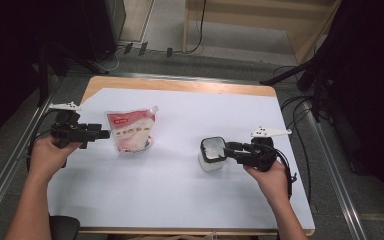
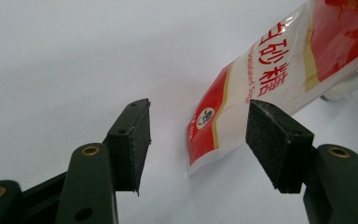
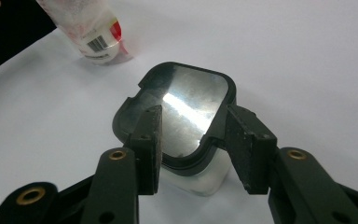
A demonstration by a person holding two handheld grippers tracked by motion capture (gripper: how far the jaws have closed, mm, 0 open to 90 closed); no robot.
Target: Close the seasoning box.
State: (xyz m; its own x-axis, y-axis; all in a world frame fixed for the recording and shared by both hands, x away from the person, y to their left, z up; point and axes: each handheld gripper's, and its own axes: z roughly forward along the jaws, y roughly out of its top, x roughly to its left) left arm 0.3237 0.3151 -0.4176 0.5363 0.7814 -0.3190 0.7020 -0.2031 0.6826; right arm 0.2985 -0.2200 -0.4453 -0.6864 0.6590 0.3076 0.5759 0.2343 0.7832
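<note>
On the white table [image 1: 180, 190] stand two things: a sugar pouch [image 1: 130, 131] on the person's left and a small container [image 1: 212, 154] with a black-rimmed lid well off to the pouch's right. The pouch is red and white with printed lettering, and a corner spout points away from the person.

The right gripper [image 3: 193, 149] sits at the container, one pad on each side of the lid's near rim. The pads look to stand just off the rim rather than pressing it, so I take the jaws as parted around it, though the angle is tight and a light touch on one side cannot be ruled out. The left gripper [image 2: 198, 144] hovers just to the left of the pouch with its jaws spread wide and nothing between the pads; from its own view the pouch's lower corner lies just beyond them.

The container looks stiff, with frosted plastic walls and a shiny, probably slick lid [image 3: 186, 109]; it should be light, and the firm black rim or the flat side walls are the safest places to pinch. The pouch is soft and will sag and shift its filling, so a grip on the sealed edge or near the spout would likely hold better than one on the bulging middle.
</note>
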